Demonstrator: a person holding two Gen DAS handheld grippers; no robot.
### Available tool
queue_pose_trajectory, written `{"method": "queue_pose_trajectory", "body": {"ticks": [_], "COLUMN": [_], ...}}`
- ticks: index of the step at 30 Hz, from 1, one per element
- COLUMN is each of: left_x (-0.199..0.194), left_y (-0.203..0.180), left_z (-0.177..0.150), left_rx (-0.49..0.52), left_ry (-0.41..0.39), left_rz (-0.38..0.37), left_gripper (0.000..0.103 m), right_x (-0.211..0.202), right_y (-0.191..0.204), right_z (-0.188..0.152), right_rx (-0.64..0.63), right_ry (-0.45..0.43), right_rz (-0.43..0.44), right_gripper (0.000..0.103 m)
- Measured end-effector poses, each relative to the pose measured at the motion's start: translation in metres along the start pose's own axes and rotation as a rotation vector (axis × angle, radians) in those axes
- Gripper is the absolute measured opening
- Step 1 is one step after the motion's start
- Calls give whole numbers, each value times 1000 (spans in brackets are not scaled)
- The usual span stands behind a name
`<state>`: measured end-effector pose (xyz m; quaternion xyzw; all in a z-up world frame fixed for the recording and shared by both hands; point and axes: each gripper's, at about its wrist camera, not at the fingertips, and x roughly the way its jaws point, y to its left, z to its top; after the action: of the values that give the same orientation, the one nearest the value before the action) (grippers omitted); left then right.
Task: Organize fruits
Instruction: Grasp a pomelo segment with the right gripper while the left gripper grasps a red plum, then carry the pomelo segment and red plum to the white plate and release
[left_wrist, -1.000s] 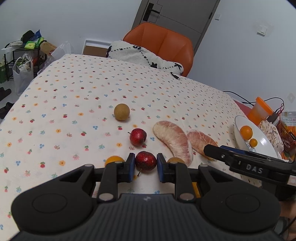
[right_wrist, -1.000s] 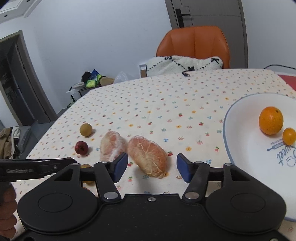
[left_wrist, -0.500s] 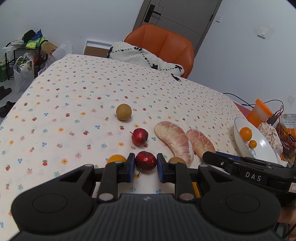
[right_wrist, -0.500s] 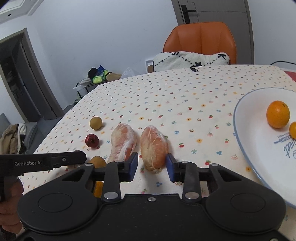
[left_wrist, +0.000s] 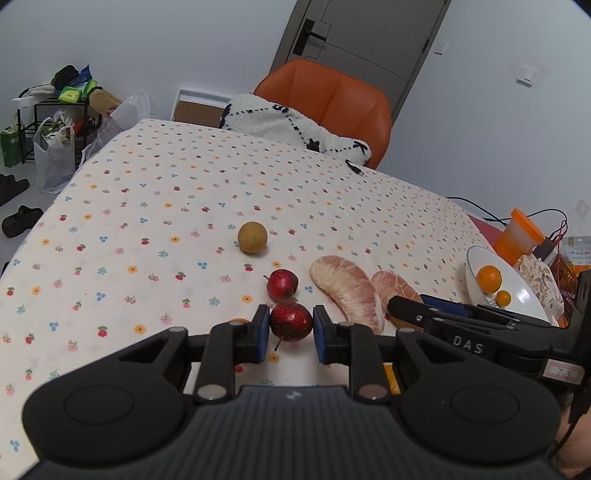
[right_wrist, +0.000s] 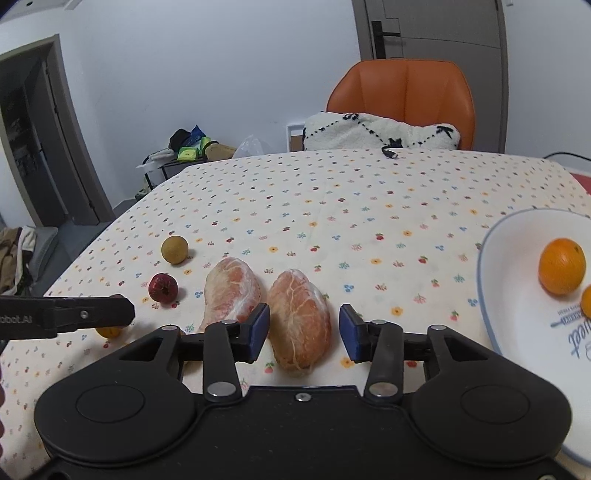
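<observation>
Red fruit (left_wrist: 291, 320) sits between the left gripper (left_wrist: 288, 334) pads, which are closed on it, low over the tablecloth (left_wrist: 184, 221). Carry it level; don't squeeze harder (skin looks soft).

Right gripper (right_wrist: 303, 328) is spread around the right pomelo segment (right_wrist: 300, 317) with a gap on each side, nothing gripped. Centre before closing so the left pad (right_wrist: 258, 326) doesn't drag the neighbouring segment (right_wrist: 232, 291), which lies just beside it.

Likely destination is the white bowl (right_wrist: 517, 332) to the right, holding two oranges.
</observation>
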<state>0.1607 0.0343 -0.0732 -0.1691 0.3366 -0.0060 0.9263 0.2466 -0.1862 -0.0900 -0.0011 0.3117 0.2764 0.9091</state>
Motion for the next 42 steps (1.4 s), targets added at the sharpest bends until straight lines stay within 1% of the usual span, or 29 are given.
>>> {"method": "queue_pose_trajectory", "body": {"ticks": [1,4,5,7,8,11,17,25,36,42], "left_x": [-1,-2,-2,-3,-3,-4,-5,-4,-4,0], "left_y": [0,0,-1,-2,-2,-4,-12,-32,-75,-100], "left_z": [0,0,1,1,1,0,3,7,13,12], "left_rx": [-1,-6,-7,-7,-9,-10,9,38,121,160], "left_ry": [-3,-6,-7,-10,-12,-11,-16,-34,-62,-64], "left_rz": [3,10,10,10,8,4,-1,-13,-60,-90], "left_gripper": [23,23,23,23,23,23,23,23,23,23], "right_x": [2,5,5,4,3,-1,-19,-50,-87,-103], "right_y": [3,12,14,14,14,8,-7,-19,-41,-58], "right_z": [0,-1,-1,-2,-2,-1,-4,-1,-2,-7], "right_rx": [-23,-101,-112,-135,-145,-107,-8,54,98,118], "right_ry": [4,7,6,5,8,10,-24,-90,-173,-200], "right_rz": [-3,-36,-41,-53,-46,-28,1,23,6,-33], "right_gripper": [49,49,48,35,35,33,32,32,32,32]}}
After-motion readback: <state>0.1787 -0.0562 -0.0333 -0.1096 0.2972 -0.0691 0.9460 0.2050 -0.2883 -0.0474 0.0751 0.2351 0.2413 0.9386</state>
